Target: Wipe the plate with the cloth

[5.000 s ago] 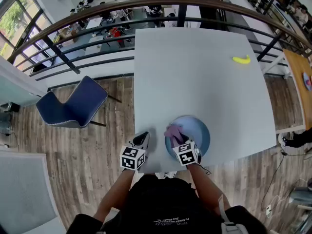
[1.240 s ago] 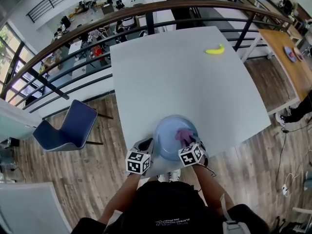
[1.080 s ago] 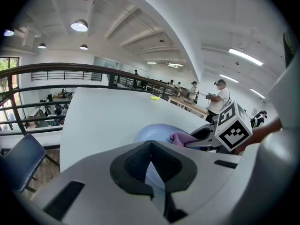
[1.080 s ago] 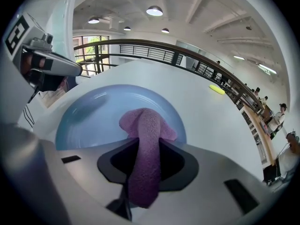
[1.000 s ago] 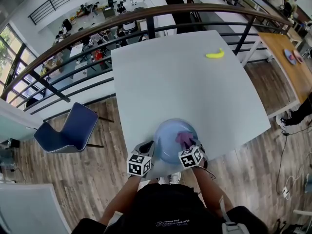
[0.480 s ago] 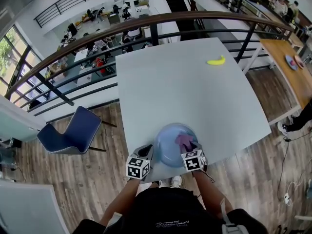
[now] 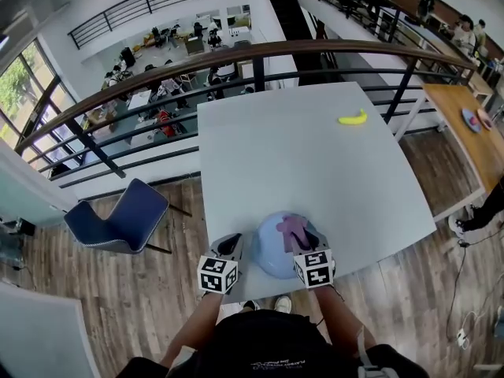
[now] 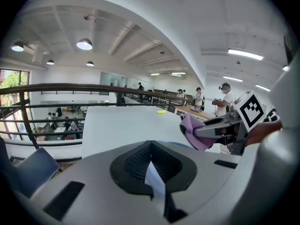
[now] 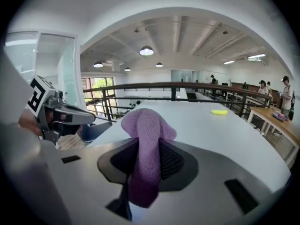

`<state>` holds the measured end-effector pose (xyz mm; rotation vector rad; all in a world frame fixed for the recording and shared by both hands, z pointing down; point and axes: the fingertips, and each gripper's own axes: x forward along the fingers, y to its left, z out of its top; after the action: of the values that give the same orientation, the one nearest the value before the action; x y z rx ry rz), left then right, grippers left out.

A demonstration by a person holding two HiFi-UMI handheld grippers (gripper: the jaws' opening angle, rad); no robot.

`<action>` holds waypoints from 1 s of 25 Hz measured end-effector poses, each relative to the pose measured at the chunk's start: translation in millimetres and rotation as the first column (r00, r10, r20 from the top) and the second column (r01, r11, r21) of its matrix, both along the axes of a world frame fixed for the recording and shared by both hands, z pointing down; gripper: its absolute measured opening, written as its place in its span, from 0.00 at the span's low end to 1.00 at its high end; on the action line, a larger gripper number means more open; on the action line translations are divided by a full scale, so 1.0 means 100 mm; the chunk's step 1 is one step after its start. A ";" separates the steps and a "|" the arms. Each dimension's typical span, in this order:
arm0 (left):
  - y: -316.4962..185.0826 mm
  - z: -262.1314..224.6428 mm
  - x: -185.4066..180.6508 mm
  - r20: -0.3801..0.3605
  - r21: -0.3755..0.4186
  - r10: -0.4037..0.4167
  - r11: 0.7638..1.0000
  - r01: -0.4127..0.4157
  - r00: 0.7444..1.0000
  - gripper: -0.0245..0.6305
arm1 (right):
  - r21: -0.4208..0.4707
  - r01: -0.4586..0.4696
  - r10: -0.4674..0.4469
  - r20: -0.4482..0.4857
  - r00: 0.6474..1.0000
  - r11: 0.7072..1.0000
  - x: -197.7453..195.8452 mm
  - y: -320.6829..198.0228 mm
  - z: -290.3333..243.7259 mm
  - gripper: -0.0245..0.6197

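Note:
A pale blue plate (image 7: 270,260) sits near the table's front edge. My right gripper (image 7: 303,241) reaches over it from the near right, shut on a purple cloth (image 7: 290,227) that bunches over the plate's far half. In the right gripper view the cloth (image 9: 147,125) rises out of the closed pads of the right gripper (image 9: 146,159). Whether the cloth touches the plate cannot be told. My left gripper (image 7: 231,246) hovers just left of the plate rim. The pads of the left gripper (image 8: 151,165) are together, with only a pale sliver between them. From there the cloth (image 8: 194,132) and a strip of plate (image 8: 180,145) show.
The white table (image 7: 307,156) carries a yellow banana (image 7: 352,118) at its far right. A curved railing (image 7: 236,53) runs behind the table. A blue chair (image 7: 118,223) stands on the wood floor to the left, and a wooden table (image 7: 472,120) to the right.
The cloth has slid from the plate's right side toward its far middle with the right gripper. Since five seconds ago the left gripper has come closer to the plate rim.

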<state>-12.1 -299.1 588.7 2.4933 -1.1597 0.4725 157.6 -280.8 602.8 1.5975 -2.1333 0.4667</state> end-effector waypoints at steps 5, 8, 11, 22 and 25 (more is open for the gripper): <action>-0.09 -0.32 -0.02 -0.010 0.084 -0.005 0.996 0.006 1.000 0.06 | 0.130 0.018 -0.023 0.039 0.999 0.991 -0.12 -0.10 -0.41 0.22; -0.13 -0.52 -0.02 -0.032 0.124 -0.002 0.992 0.006 0.999 0.06 | 0.177 0.022 -0.034 0.060 0.998 0.984 -0.18 -0.12 -0.63 0.22; -0.18 -0.76 -0.04 -0.021 0.188 0.003 0.982 0.001 1.000 0.06 | 0.232 0.017 -0.036 0.078 0.996 0.973 -0.22 -0.15 -0.88 0.22; -0.21 -1.15 0.02 -0.044 0.262 0.034 0.965 -0.021 0.998 0.06 | 0.350 0.015 -0.054 0.103 0.993 0.937 -0.24 -0.16 -1.41 0.22; -0.20 -1.19 -0.01 -0.055 0.265 0.035 0.964 -0.019 0.998 0.06 | 0.365 0.016 -0.058 0.103 0.993 0.931 -0.27 -0.15 -1.47 0.22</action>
<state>-13.1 -319.1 469.7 2.7307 -1.2382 0.2630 130.2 -295.3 455.7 1.7543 -2.4412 0.1536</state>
